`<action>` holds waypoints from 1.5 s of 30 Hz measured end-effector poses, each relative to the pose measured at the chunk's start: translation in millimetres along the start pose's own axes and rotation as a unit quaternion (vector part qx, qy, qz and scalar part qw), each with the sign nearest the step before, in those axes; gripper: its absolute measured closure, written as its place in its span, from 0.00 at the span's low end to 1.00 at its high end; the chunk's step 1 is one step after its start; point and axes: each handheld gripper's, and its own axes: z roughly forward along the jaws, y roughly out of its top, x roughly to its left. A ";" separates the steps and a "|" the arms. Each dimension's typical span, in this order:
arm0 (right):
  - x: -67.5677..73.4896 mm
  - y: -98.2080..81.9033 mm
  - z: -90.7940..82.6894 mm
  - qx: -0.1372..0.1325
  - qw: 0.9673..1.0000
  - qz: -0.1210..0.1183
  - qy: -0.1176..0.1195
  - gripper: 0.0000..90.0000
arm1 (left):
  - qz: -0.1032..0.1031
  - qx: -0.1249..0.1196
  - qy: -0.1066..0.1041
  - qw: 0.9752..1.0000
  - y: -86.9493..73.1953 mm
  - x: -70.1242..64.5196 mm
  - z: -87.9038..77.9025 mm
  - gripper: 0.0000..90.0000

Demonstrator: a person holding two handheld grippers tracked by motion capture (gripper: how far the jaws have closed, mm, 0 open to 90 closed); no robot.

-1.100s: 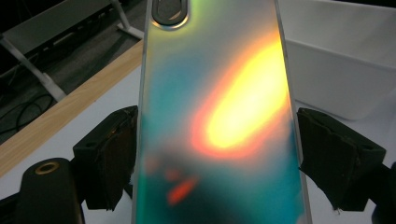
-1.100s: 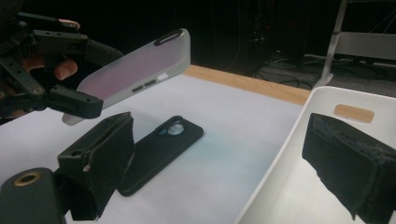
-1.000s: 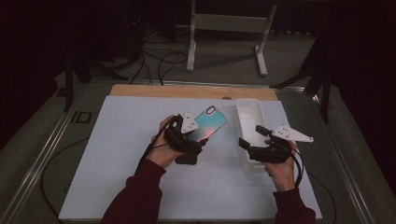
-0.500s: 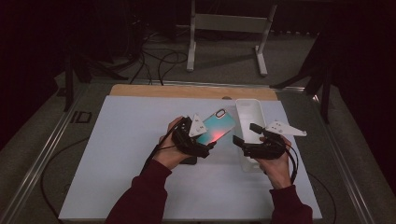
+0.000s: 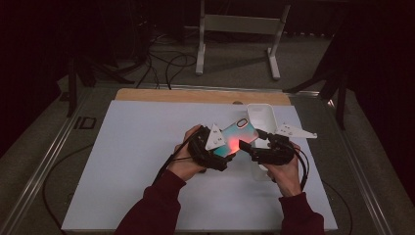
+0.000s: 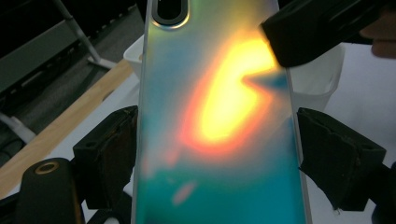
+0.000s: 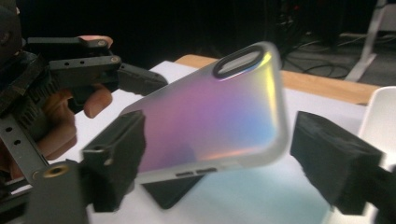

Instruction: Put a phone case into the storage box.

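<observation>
Iridescent teal-to-orange phone case (image 5: 235,138), camera cut-out at its far end, held above the white mat (image 5: 137,161) between the two hands, just in front of a white tray (image 5: 262,117). Left gripper (image 5: 230,152): jaws clamped on the case's two long edges, as its own view shows. Right gripper (image 5: 246,146): jaws have just been closing, with the case's near end between them, one pad at its edge and the other clear of it, so no grip yet
</observation>
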 end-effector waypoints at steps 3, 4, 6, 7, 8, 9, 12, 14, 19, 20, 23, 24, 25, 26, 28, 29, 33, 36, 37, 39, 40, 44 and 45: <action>0.7 0.4 1.0 0.006 1.000 0.011 0.005 0.32 | 0.005 -0.007 -0.003 1.000 1.8 -3.1 0.0 0.19; 0.6 0.6 1.0 0.006 1.000 0.017 0.011 0.37 | 0.006 -0.007 -0.003 1.000 1.9 -3.9 0.5 0.19; 0.6 1.3 0.9 0.007 0.999 0.026 0.020 0.45 | 0.006 -0.009 -0.005 1.000 2.2 -5.0 1.5 0.19; 1.1 1.5 1.0 0.008 0.999 0.028 0.025 0.47 | 0.006 -0.010 -0.004 1.000 2.1 -5.5 2.0 0.19; 1.3 1.6 1.1 0.008 0.999 0.032 0.029 0.50 | 0.005 -0.010 -0.005 1.000 2.0 -5.7 2.3 0.19; 1.1 1.6 1.0 0.008 0.999 0.037 0.035 0.53 | 0.004 -0.010 -0.006 1.000 1.8 -5.7 2.5 0.19; 0.8 1.5 0.9 0.008 0.997 0.050 0.058 0.66 | 0.004 -0.007 -0.006 1.000 1.3 -5.7 3.6 0.19; 1.6 1.7 1.1 0.007 0.996 0.049 0.072 0.75 | 0.003 -0.004 -0.008 1.000 0.6 -6.3 4.6 0.19; 3.6 1.4 2.5 0.015 0.995 0.044 0.092 0.84 | 0.006 0.002 -0.005 1.000 -2.0 -7.8 7.0 0.19; 3.6 1.2 2.8 0.016 0.995 0.043 0.090 0.85 | 0.007 0.004 -0.004 1.000 -1.9 -7.9 7.4 0.19; 4.4 1.2 3.3 0.017 0.995 0.044 0.090 0.86 | 0.014 0.004 0.006 1.000 -1.9 -9.4 7.9 0.19; 4.8 1.2 3.5 0.017 0.995 0.047 0.091 0.88 | 0.019 0.007 0.013 1.000 -1.7 -10.3 8.6 0.18; 5.2 0.9 4.0 0.016 0.994 0.050 0.098 0.90 | 0.016 0.007 0.013 1.000 -2.0 -10.2 9.3 0.18; 5.2 0.9 4.0 0.016 0.994 0.050 0.098 0.90 | 0.016 0.007 0.013 1.000 -2.0 -10.2 9.3 0.18; 7.8 1.4 4.2 0.014 0.995 0.040 0.091 0.91 | 0.014 0.015 0.011 1.000 -3.1 -9.5 11.2 0.17; 8.2 1.9 4.1 0.014 0.995 0.038 0.086 0.91 | 0.012 0.016 0.011 1.000 -3.6 -9.4 11.6 0.17; 6.8 3.2 2.8 0.010 0.996 0.036 0.081 0.91 | -0.002 0.017 0.005 1.000 -4.9 -5.7 11.4 0.13; 5.2 3.9 1.4 0.011 0.996 0.033 0.077 0.91 | -0.015 0.016 -0.007 1.000 -5.6 -1.8 9.3 0.12; 4.6 4.1 0.9 0.011 0.996 0.034 0.076 0.91 | -0.021 0.013 -0.012 1.000 -6.1 -0.4 8.4 0.11; 3.1 4.3 0.0 0.009 0.997 0.033 0.073 0.91 | -0.026 0.012 -0.016 0.999 -6.8 1.7 7.3 0.11; 2.7 4.4 -0.4 0.008 0.997 0.033 0.073 0.91 | -0.029 0.012 -0.019 0.999 -7.1 2.6 6.9 0.11; 1.6 4.7 -2.0 0.006 0.997 0.032 0.074 0.91 | -0.048 0.004 -0.036 0.998 -9.7 8.2 5.1 0.11; 1.6 4.9 -2.3 0.006 0.997 0.031 0.075 0.91 | -0.052 0.002 -0.041 0.998 -10.4 9.3 4.8 0.11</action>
